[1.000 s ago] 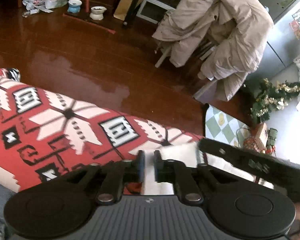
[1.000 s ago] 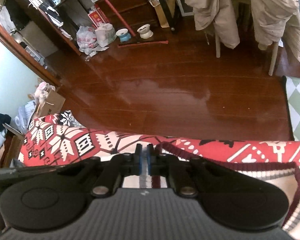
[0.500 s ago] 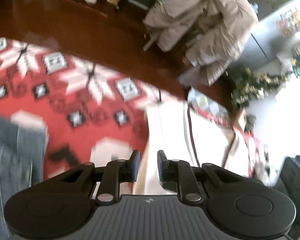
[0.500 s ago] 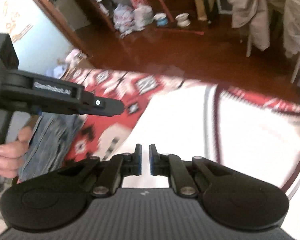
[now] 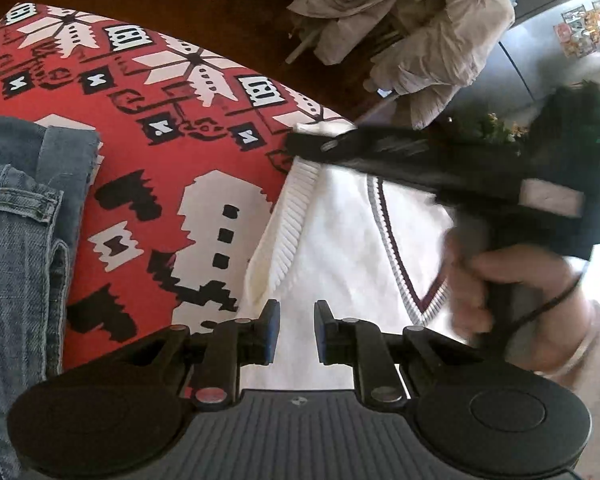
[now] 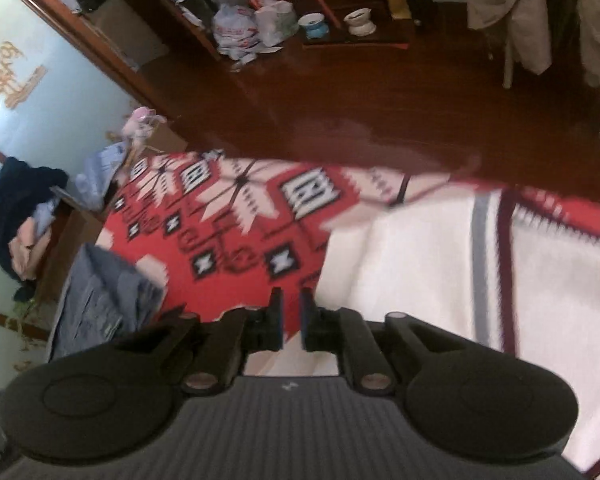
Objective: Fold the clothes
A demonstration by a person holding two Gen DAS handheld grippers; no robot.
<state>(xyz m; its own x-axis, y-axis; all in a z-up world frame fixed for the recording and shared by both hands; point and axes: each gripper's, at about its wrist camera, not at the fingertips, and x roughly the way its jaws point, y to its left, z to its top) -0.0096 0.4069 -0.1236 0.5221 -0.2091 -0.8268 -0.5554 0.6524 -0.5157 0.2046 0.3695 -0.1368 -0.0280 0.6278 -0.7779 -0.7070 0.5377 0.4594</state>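
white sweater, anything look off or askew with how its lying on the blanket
The white sweater lies slanted across the red patterned blanket, its ribbed edge bunched and turned up on one side rather than flat. The folded jeans beside it look tidy. Nothing is spilled or visibly damaged.

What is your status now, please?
Left gripper, right gripper: jaws narrowly apart, empty. White sweater on red blanket. Jeans beside, apart.
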